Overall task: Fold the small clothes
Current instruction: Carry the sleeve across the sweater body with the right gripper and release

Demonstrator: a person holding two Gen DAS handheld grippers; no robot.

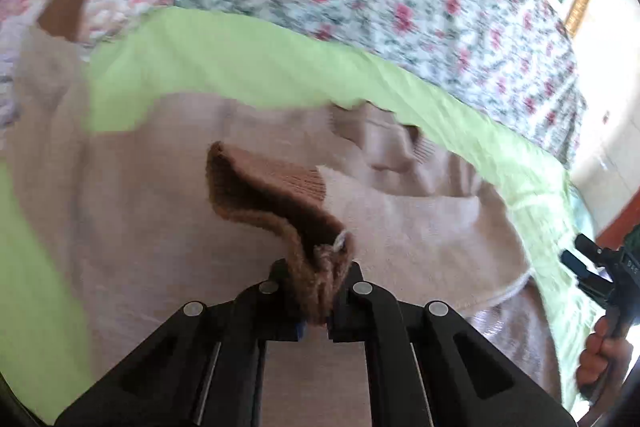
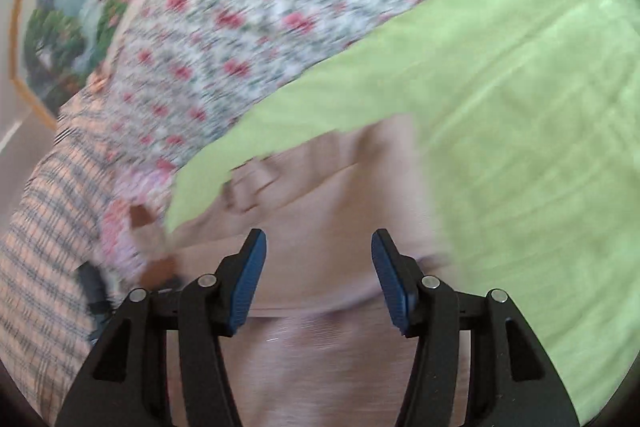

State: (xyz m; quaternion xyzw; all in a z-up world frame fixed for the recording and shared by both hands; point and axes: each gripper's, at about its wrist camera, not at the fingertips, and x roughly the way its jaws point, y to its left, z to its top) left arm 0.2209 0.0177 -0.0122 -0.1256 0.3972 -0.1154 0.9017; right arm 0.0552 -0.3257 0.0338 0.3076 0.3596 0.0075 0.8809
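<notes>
Gripping the brown cuff (image 1: 276, 195), the left gripper (image 1: 318, 301) carries one sleeve over the beige sweater (image 1: 160, 227) at frame centre; the right gripper (image 2: 318, 281) hangs released. Folding appears barely begun.

Right claw (image 2: 318, 277) stands wide open over the beige sweater (image 2: 320, 195), which lies on a green sheet (image 2: 520, 107).

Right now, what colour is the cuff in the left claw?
Brown, on the pale beige sweater; the cuff shows best in the left wrist view.
</notes>
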